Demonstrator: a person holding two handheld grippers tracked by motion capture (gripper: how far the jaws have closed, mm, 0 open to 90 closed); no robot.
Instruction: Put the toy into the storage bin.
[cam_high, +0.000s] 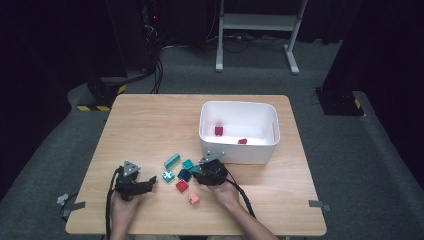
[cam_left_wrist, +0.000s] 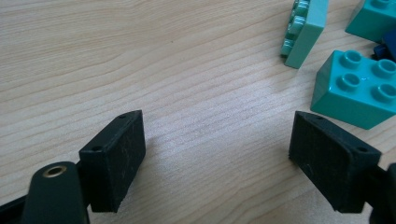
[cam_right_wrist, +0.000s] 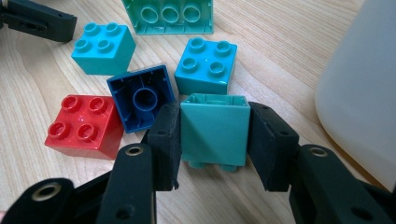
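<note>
Clamped between the right hand-held gripper (cam_right_wrist: 214, 140) pads sits a teal brick (cam_right_wrist: 214, 133), probably headed for the white bin (cam_high: 239, 150) beside it. Left hand-held gripper (cam_left_wrist: 217, 154) waits open over bare worktop (cam_left_wrist: 140, 56).

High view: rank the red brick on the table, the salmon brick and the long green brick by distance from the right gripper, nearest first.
1. Red square plastic brick, just left of the right gripper.
2. Salmon-pink brick, toward the table's near edge.
3. Long light-green brick, up-left; nearly tied with the salmon one.
</note>
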